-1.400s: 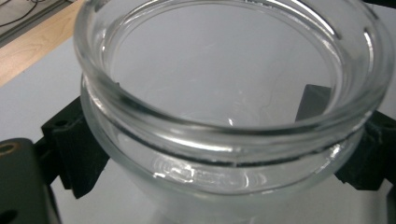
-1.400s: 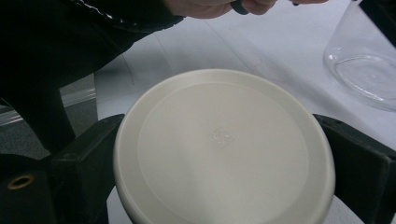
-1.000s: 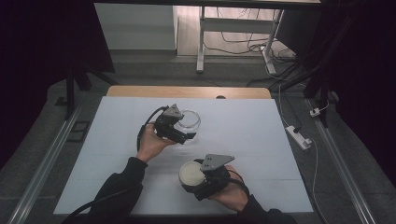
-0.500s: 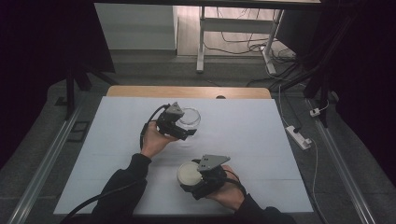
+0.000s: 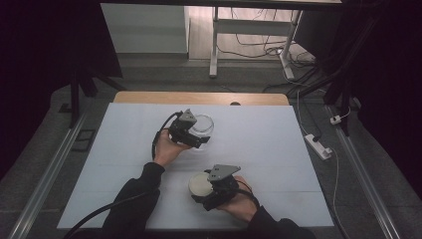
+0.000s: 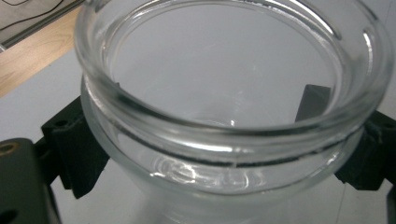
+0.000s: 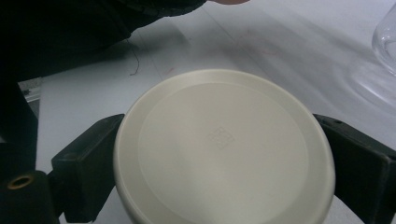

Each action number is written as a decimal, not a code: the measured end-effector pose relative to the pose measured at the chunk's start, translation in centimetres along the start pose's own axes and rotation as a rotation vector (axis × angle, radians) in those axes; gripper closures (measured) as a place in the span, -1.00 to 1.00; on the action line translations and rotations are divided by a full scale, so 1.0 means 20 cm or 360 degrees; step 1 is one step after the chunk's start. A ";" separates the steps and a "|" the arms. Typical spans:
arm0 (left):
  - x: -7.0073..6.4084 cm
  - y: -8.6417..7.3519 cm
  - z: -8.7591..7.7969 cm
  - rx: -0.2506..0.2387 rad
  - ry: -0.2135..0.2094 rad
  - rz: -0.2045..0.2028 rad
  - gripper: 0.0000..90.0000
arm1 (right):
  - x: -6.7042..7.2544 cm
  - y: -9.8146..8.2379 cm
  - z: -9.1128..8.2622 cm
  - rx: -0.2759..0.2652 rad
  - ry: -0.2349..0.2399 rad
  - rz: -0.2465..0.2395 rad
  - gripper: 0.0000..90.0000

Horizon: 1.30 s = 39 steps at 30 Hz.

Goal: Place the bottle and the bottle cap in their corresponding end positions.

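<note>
High view: the left gripper (image 5: 195, 135) sits near the middle of the white table (image 5: 278, 149), its fingers reaching to 3 o'clock around the clear glass jar (image 5: 201, 125), which stands upright and open-mouthed. The right gripper (image 5: 205, 191) lies toward 6 o'clock of the jar, well apart from it, with the cream round lid (image 5: 200, 183) at its fingers' end on the 9 o'clock side of the hand. How wide either pair of fingers stands cannot be read from up here.

Left gripper view: the glass jar (image 6: 233, 116) sits between the two black fingers (image 6: 74, 149), one at 9 o'clock and one at 3 o'clock. They are spread wide and press the wall just under the thick rim. The jar is empty, and the table shows through its base.

Right gripper view: the lid (image 7: 224, 149) lies flat, top up, with a small embossed mark at its centre. The black fingers (image 7: 88, 163) are spread to its full width and clamp its edge at 9 and 3 o'clock. A dark sleeve (image 7: 70, 32) crosses at 11 o'clock, and the jar's edge (image 7: 385, 42) shows at 2 o'clock.
</note>
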State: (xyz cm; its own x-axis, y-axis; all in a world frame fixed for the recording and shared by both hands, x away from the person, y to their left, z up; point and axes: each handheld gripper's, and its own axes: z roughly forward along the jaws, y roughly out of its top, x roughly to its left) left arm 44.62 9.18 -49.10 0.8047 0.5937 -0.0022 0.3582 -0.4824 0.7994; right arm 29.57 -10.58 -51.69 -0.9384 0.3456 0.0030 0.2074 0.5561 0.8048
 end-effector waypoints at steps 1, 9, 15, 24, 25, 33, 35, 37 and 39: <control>0.00 0.00 0.01 0.0004 0.0002 0.0002 -0.83 | 0.00 0.00 0.00 0.0001 0.0001 0.0000 -0.84; 0.02 -0.02 0.05 -0.0008 -0.0001 -0.0024 -0.83 | -0.02 -0.02 0.04 0.0027 -0.0012 -0.0013 -0.84; 0.02 -0.03 0.06 -0.0001 0.0019 -0.0020 -0.83 | -0.02 -0.03 0.06 0.0047 -0.0022 -0.0015 -0.84; 0.02 -0.05 0.09 -0.0015 0.0020 -0.0006 -0.83 | -0.04 -0.05 0.10 0.0093 -0.0051 -0.0016 -0.84; 0.02 -0.05 0.09 -0.0018 0.0028 -0.0003 -0.83 | -0.04 -0.05 0.10 0.0099 -0.0050 -0.0013 -0.84; 0.01 -0.06 0.11 -0.0027 0.0029 -0.0003 -0.83 | -0.06 -0.05 0.12 0.0145 -0.0047 0.0023 -0.84; 0.01 -0.06 0.11 -0.0031 0.0026 -0.0006 -0.83 | -0.06 -0.05 0.12 0.0157 -0.0046 0.0028 -0.84; 0.01 -0.06 0.11 -0.0031 0.0025 -0.0006 -0.84 | -0.05 -0.05 0.13 0.0170 -0.0053 0.0018 -0.84; 0.01 -0.06 0.11 -0.0030 0.0023 -0.0005 -0.84 | -0.05 -0.05 0.13 0.0187 -0.0054 0.0015 -0.84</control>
State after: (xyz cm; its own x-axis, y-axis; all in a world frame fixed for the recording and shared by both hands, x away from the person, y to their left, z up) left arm 45.47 8.48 -51.36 0.7965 0.6046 0.0037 0.3516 -0.4682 0.8106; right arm 31.06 -9.49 -54.03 -0.9267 0.3757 -0.0117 0.2489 0.6367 0.7298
